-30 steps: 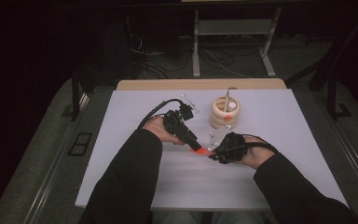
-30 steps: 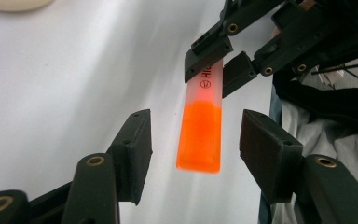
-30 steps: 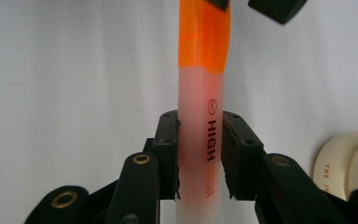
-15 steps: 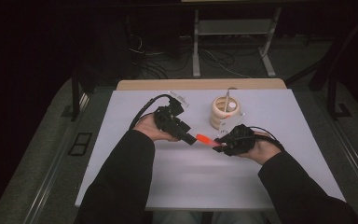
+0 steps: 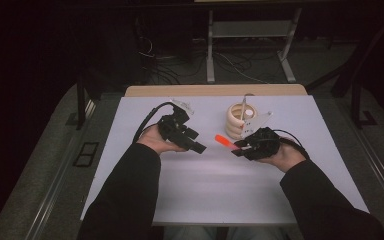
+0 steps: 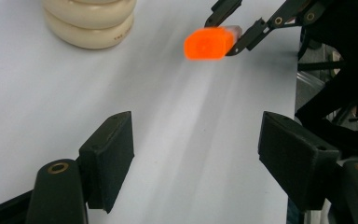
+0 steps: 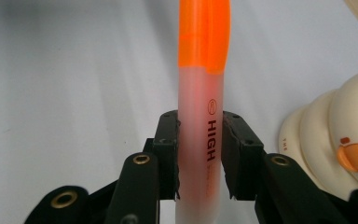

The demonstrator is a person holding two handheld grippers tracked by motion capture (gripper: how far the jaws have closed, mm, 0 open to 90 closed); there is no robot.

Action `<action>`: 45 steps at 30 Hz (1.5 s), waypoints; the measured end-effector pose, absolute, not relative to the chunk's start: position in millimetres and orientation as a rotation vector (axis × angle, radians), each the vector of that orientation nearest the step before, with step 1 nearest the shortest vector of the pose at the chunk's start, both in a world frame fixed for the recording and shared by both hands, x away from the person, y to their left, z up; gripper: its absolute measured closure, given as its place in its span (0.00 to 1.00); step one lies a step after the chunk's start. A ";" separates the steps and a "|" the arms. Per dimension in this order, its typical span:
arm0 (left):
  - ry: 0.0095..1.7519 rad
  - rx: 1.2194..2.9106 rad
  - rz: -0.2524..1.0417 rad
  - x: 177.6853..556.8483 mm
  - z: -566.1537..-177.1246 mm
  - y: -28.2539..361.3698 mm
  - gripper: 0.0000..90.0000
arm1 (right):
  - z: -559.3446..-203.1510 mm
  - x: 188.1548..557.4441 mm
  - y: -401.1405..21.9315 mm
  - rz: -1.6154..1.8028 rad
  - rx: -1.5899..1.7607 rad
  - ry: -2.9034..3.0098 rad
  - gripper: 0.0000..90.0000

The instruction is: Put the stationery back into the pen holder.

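The right gripper (image 7: 199, 154) has its jaws clamped on the pale barrel of a highlighter (image 7: 200, 93), which juts out past the pads with its orange cap on the far end; in the high view the pen (image 5: 226, 142) hangs in the air above the white table (image 5: 190, 200), between the two hands. The left gripper (image 6: 196, 158) has just been opening, with nothing between its jaws, and sits apart from the cap. The pads grip low on a smooth, slim barrel, so I think a bump or a tug from the other hand could twist the pen or pull it loose. Farther off stands a cream ringed holder (image 5: 237, 120), close enough that a careless swing of the pen could knock it.
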State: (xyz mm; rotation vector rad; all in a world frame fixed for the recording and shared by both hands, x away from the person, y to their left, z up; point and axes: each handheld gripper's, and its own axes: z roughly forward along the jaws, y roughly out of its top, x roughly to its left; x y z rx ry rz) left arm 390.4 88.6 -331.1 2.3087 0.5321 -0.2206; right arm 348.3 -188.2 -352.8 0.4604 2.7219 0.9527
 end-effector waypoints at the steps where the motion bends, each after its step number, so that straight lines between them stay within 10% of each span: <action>1: 0.532 2.306 -0.214 389.9 -331.8 90.0 0.28 | -352.3 349.2 -189.4 0.965 0.466 2.719 0.76; 45: 0.716 2.063 0.095 343.1 -364.3 150.2 0.00 | -331.7 388.4 -222.2 1.218 0.788 2.555 0.76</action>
